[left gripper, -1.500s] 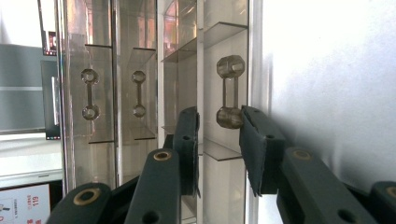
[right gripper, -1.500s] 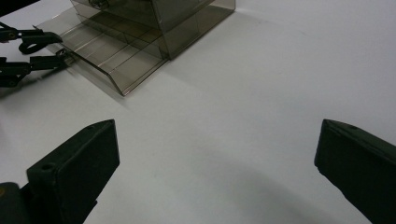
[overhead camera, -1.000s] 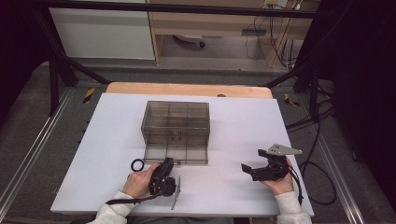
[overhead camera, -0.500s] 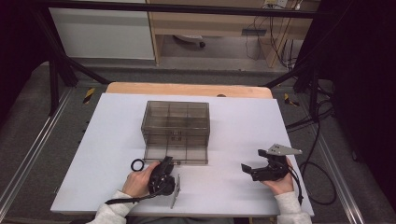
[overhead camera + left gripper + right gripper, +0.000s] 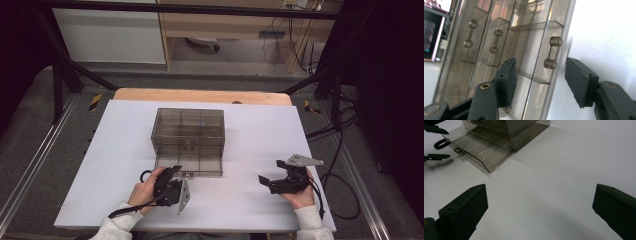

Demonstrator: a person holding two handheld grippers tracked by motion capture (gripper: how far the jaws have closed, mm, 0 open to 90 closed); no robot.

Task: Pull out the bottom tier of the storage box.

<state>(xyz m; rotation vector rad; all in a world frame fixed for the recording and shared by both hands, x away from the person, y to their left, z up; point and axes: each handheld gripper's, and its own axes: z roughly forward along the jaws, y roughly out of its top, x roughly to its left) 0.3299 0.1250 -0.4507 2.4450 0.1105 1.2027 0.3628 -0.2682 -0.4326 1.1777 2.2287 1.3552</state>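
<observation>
A smoky clear drawer cabinet (image 5: pixel 187 127) stands mid-table with its bottom drawer (image 5: pixel 189 166) pulled out toward me. My left gripper (image 5: pixel 172 173) sits at the drawer's front. In the left gripper view the drawer's small bar handle (image 5: pixel 552 52) lies between the jaws of the left gripper (image 5: pixel 540 62). The jaws have just been opening, and neither pad touches the handle. My right gripper (image 5: pixel 271 171) rests at the right of the table. In its own view the right gripper (image 5: pixel 540 188) stands wide open over bare white table (image 5: pixel 564 170), with the drawer (image 5: pixel 481 147) far off.
A small black ring (image 5: pixel 145 175) lies on the table just left of the left gripper, also seen as the ring (image 5: pixel 441 143). A wooden board (image 5: pixel 200 96) borders the table's far edge. Metal rails and cables run along both sides on the floor.
The left gripper's jaws have spread apart off the drawer handle and the hand has lifted slightly. The right gripper has kept still.
</observation>
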